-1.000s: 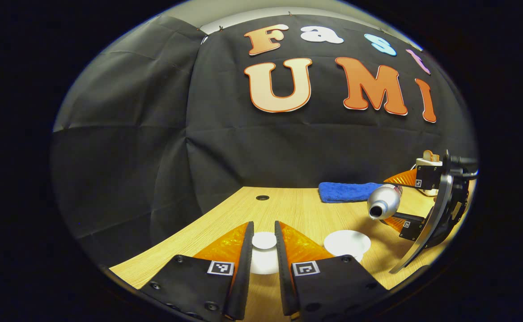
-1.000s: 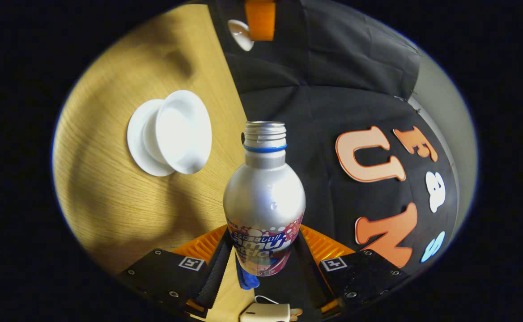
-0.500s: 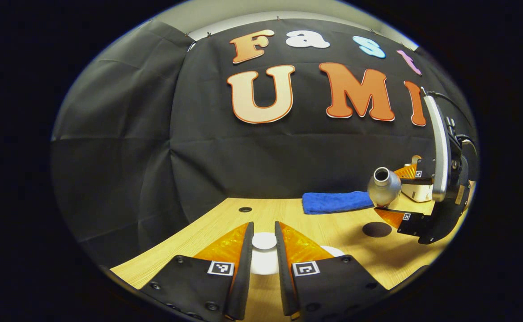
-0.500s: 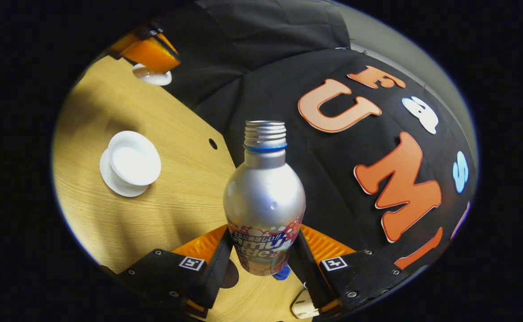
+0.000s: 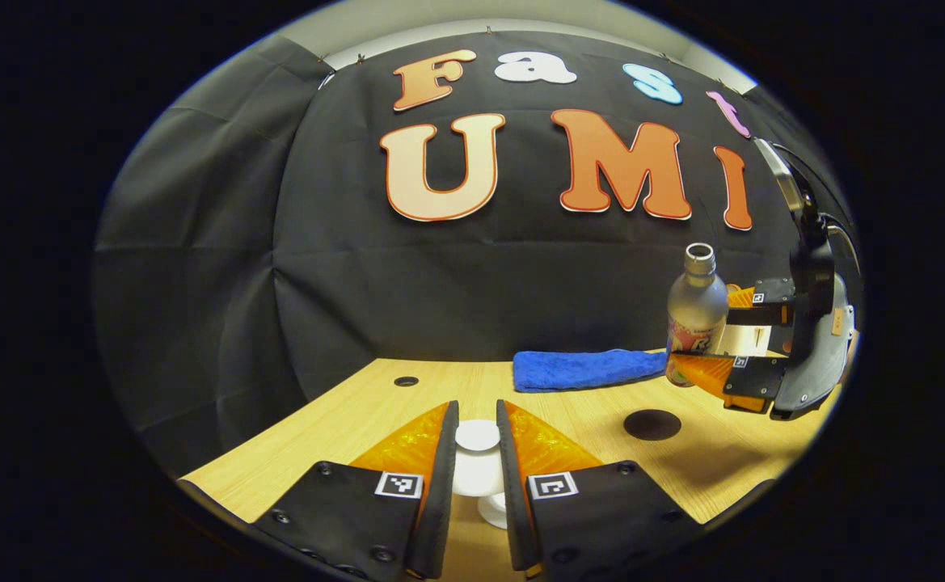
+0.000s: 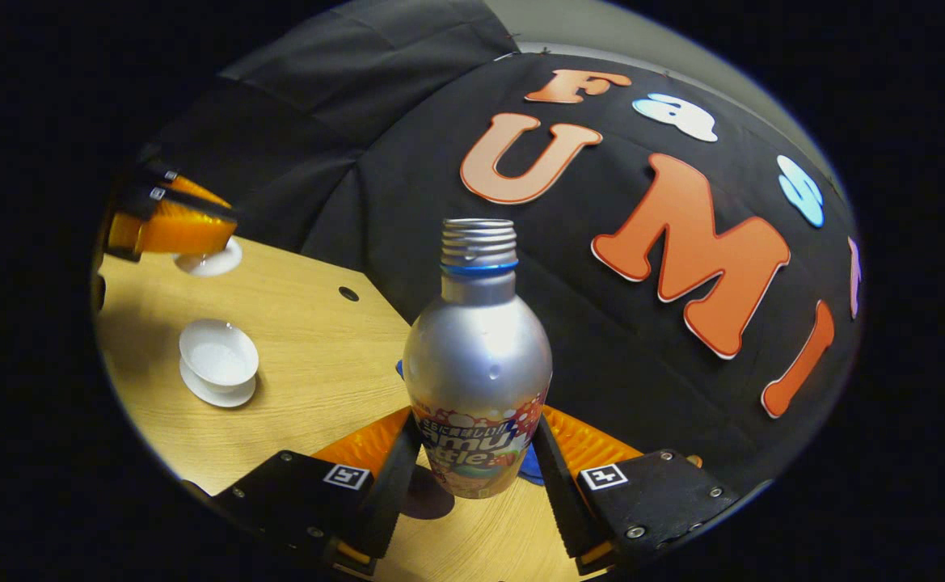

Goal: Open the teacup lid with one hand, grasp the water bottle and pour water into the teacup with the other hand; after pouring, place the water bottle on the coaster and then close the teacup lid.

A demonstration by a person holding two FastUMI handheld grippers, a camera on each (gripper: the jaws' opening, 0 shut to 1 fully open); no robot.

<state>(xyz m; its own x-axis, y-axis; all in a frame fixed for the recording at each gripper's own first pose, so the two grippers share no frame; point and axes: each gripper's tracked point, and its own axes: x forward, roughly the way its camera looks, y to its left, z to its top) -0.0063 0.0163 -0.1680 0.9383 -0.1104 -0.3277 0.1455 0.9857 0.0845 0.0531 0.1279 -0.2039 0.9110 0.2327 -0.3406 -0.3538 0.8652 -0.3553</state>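
We are working over a pale wood-grain desk [image 5: 569,404] backed by black cloth walls; a small round hole [image 5: 406,381] is showing in the desk near the back wall, and a folded blue towel [image 5: 585,369] is lying along the rear edge. Our right claw [image 6: 476,469] is gripping the silver water bottle [image 6: 478,360] upright, above the dark round coaster [image 5: 652,424] and not touching it. Our left claw [image 5: 477,477] is clamping the knob of the white teacup lid [image 5: 477,453], holding it off the desk. The open teacup [image 6: 218,356] is sitting on its saucer [image 6: 215,392], left of the bottle.
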